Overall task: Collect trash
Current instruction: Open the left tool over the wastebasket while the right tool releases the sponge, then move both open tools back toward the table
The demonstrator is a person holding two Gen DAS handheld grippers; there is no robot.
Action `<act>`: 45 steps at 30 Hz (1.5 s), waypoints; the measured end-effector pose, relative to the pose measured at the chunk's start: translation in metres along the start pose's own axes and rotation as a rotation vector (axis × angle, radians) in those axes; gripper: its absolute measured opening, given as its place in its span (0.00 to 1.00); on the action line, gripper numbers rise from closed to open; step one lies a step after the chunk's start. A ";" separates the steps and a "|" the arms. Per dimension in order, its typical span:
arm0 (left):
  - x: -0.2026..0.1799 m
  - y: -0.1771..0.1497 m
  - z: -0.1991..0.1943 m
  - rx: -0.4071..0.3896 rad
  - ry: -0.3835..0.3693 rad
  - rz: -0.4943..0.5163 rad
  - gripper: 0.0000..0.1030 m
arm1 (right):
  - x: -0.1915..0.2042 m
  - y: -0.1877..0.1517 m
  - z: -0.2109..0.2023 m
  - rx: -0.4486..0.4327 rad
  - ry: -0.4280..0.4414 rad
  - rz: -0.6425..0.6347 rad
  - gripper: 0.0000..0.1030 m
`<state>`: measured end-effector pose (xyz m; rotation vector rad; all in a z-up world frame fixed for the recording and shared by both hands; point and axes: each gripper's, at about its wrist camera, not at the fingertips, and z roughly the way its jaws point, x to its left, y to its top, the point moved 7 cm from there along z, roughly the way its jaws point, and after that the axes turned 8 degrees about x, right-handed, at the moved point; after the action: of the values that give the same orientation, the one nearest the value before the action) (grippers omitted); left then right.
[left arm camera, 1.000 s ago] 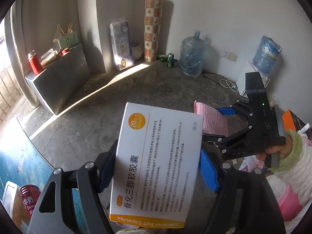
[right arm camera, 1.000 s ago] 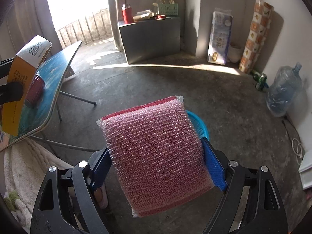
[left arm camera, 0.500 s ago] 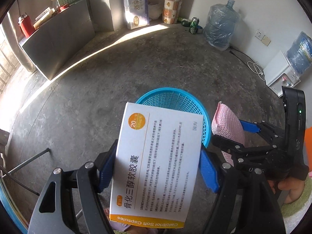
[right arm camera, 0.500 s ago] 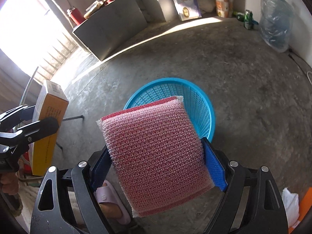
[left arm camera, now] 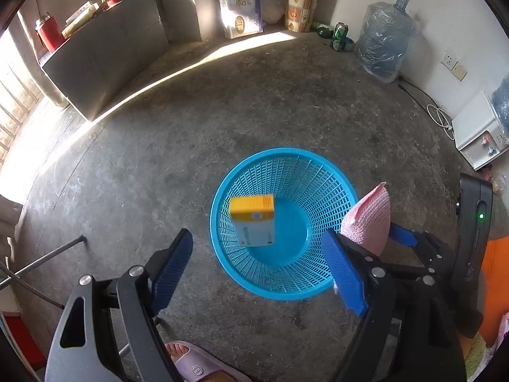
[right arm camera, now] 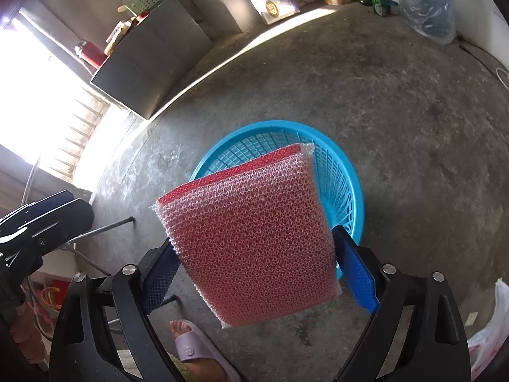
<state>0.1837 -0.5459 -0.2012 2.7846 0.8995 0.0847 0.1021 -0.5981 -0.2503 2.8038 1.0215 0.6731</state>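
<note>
A round blue mesh basket (left arm camera: 331, 187) stands on the concrete floor right under both grippers. My left gripper (left arm camera: 256, 238) hangs above it with its jaws opening and nothing between them. The yellow and white medicine box (left arm camera: 253, 222) is loose, tumbling inside the basket. My right gripper (right arm camera: 254, 238) is over the basket's (right arm camera: 346, 175) near rim and its jaws are opening too. The pink mesh sponge (right arm camera: 251, 248) is still between its blue pads (right arm camera: 358, 270), which look just clear of its edges. The sponge (left arm camera: 369, 219) also shows at the right of the left wrist view.
A foot in a lilac slipper (left arm camera: 197, 363) is near the basket. Thin metal table legs (left arm camera: 41, 261) cross at the left. Further back are a grey cabinet (left arm camera: 105, 54), a tissue pack (left arm camera: 238, 3), cans (left arm camera: 340, 36), a water jug (left arm camera: 381, 41), a white appliance (left arm camera: 474, 140) and a cable.
Both grippers came down over the basket. The left jaws opened and the box dropped out into the basket. The right jaws widened and the sponge slipped a little away from them.
</note>
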 end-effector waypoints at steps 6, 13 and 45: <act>0.000 -0.002 -0.026 -0.048 -0.003 0.011 0.79 | 0.003 -0.004 -0.005 -0.036 0.010 0.012 0.84; 0.005 -0.009 -0.044 -0.082 0.000 0.000 0.79 | 0.003 -0.002 -0.008 -0.049 0.023 0.027 0.84; 0.020 -0.201 -0.219 -0.319 -0.281 -0.041 0.92 | 0.066 -0.063 -0.170 -0.315 -0.034 -0.182 0.92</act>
<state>0.0591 -0.3345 -0.0314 2.4061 0.7934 -0.1527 0.0364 -0.5196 -0.0861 2.4130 1.0459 0.6937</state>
